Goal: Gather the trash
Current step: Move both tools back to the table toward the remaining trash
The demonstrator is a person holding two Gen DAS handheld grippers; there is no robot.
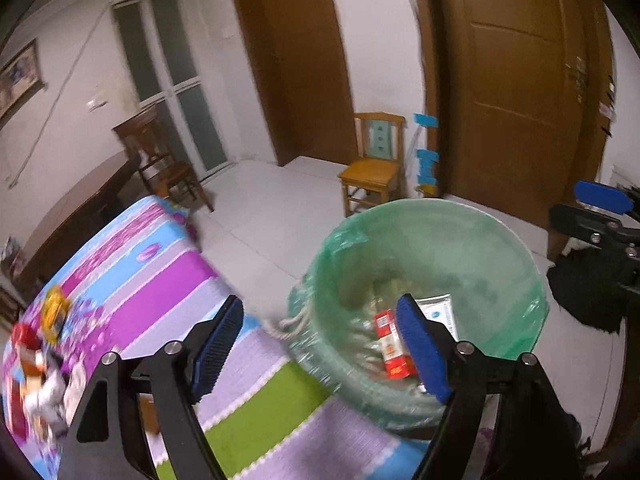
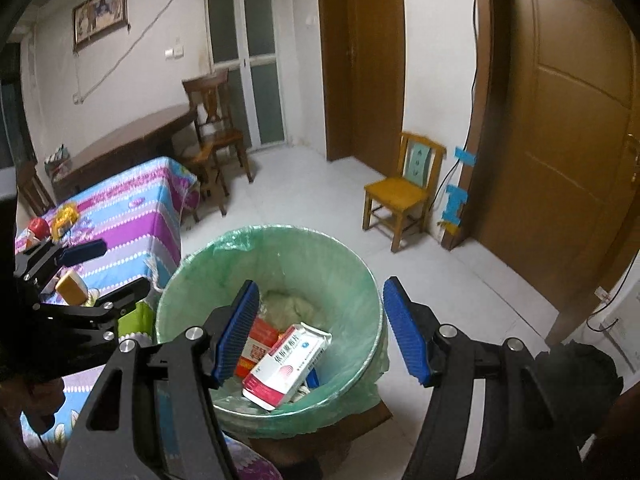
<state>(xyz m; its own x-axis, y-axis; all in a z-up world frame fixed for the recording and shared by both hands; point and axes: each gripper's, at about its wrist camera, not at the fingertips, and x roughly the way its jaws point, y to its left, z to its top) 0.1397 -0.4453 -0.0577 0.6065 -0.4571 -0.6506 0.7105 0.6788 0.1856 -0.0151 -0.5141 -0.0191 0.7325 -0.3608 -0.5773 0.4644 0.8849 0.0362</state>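
A bin lined with a green bag [image 2: 280, 236] stands on the floor beside the table with the striped cloth [image 2: 132, 216]. In it lie a white-and-pink medicine box [image 2: 286, 364] and a red box [image 2: 258, 344]. My right gripper [image 2: 320, 292] hangs open over the bin, nothing between its pads. My left gripper [image 1: 320, 300] is open and empty, straddling the table edge and the bin [image 1: 420, 206], where the red box [image 1: 390, 340] shows. Loose trash lies on the cloth [image 1: 160, 280]: a yellow wrapper [image 1: 54, 312] and a red item [image 1: 22, 336].
A small yellow chair [image 2: 404, 192] stands by the brown doors [image 2: 560, 120]. A dark chair [image 2: 216, 132] and a dark wood table [image 2: 132, 140] stand behind the striped one. A black bag [image 1: 580, 292] lies on the floor to the right of the bin.
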